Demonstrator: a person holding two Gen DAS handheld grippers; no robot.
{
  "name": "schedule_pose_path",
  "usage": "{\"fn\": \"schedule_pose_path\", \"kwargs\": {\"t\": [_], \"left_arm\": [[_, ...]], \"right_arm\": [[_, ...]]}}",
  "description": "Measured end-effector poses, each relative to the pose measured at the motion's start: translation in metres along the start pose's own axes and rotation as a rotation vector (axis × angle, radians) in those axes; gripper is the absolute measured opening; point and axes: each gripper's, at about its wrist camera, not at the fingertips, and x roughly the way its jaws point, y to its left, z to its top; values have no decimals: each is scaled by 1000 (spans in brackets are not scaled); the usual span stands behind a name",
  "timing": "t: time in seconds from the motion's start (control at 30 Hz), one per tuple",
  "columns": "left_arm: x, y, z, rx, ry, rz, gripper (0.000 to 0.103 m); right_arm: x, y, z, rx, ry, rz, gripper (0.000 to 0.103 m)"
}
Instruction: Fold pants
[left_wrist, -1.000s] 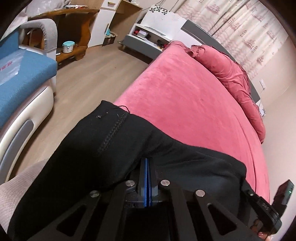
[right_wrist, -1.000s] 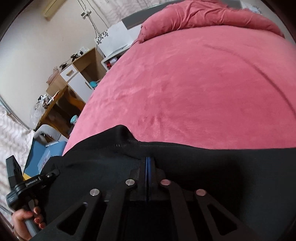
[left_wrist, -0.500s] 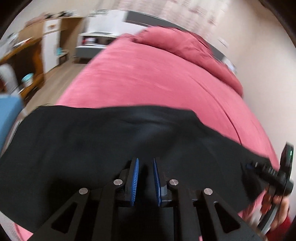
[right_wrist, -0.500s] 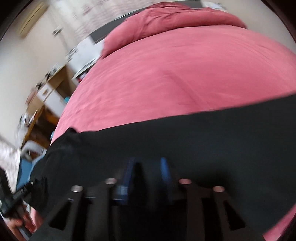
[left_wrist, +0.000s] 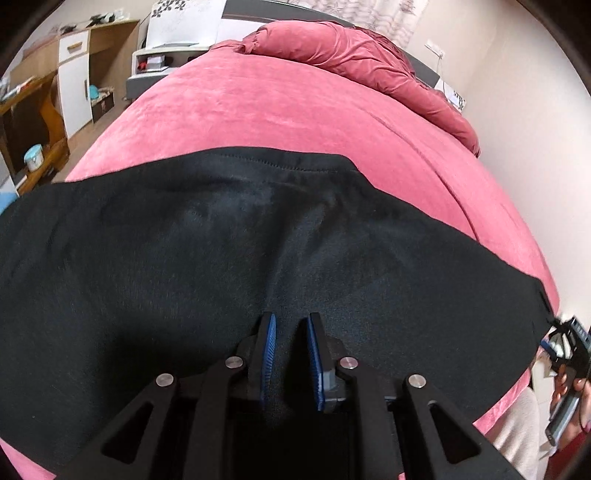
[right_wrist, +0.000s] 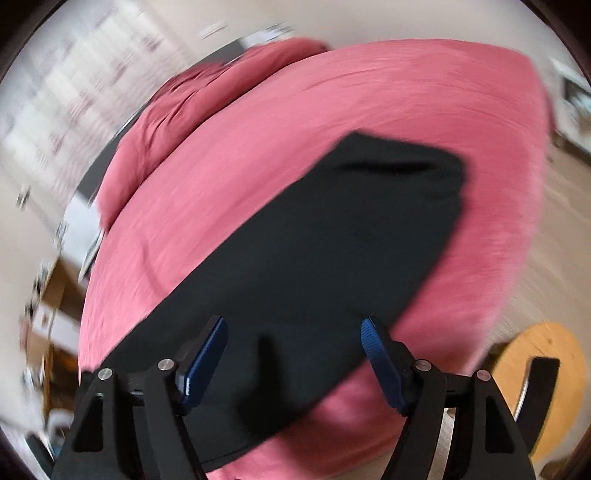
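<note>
Black pants (left_wrist: 258, 240) lie spread flat across the near part of a pink bed (left_wrist: 277, 107); they also show in the blurred right wrist view (right_wrist: 332, 240) as a long dark strip. My left gripper (left_wrist: 290, 328) is open just above the near edge of the pants, holding nothing. My right gripper (right_wrist: 293, 332) is wide open above one end of the pants, empty. The right gripper also shows in the left wrist view (left_wrist: 565, 350) at the far right, by the end of the pants.
A pink rolled duvet (left_wrist: 351, 55) lies at the bed's far side. A wooden desk and white cabinet (left_wrist: 74, 74) stand left of the bed. A round wooden stool (right_wrist: 543, 369) stands on the wood floor right of the bed's corner.
Both grippers were shut on the pants' edge a second ago. They laid the pants on the bed and opened. The right gripper has swung round and opened wider.
</note>
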Motion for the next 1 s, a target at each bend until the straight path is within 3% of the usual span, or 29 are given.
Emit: {"fn": "schedule_pose_path", "kwargs": {"t": [0.1,0.27,0.4,0.6,0.7,0.77,1.0], "left_arm": [[1,3,-2,-6,-10,-10,17],[-4,-10,-11,64,-29,48,17],[-3,-25,-8,73,-18,104,18],[1,-37,0,68,23,165,18],[3,-40,6,48,39,169,18],[4,-39,9,30,48,163,18],[1,-35,14,-6,63,142,18]], "right_arm": [[-5,-42,10,138,-36,-8,76],[4,-86,26,299,-56,122,76],[12,-86,42,292,-98,169,75],[36,-64,59,254,-104,153,69],[49,-61,67,291,-107,166,53],[56,-64,70,333,-96,180,34],[39,-65,65,401,-66,216,20]]}}
